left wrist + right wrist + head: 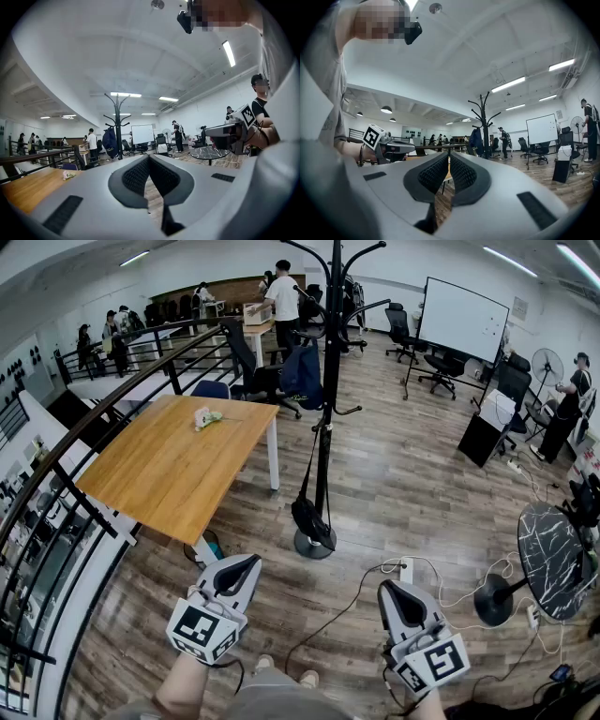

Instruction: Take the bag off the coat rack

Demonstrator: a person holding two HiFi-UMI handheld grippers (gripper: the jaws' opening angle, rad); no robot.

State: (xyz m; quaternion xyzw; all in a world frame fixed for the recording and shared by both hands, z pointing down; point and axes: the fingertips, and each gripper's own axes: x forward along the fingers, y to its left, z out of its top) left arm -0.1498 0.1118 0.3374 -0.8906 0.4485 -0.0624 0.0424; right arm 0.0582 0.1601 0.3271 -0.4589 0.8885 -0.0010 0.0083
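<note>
A black coat rack [328,381] stands on the wood floor straight ahead of me. A small black bag [309,517] hangs low on a long strap, just above the rack's round base. A dark blue garment or pack [303,371] hangs higher on the rack's left side. My left gripper [249,563] and right gripper [387,589] are both held low and near me, well short of the rack, shut and empty. The rack [118,124] is small and far off in the left gripper view [149,157]. In the right gripper view [449,154] the rack [485,126] also stands in the distance.
A wooden table [178,465] stands left of the rack, with a black railing [75,484] beyond it. A round marble table [553,559], floor cables and a power strip [406,570] lie to the right. A whiteboard [466,320], office chairs and several people are farther back.
</note>
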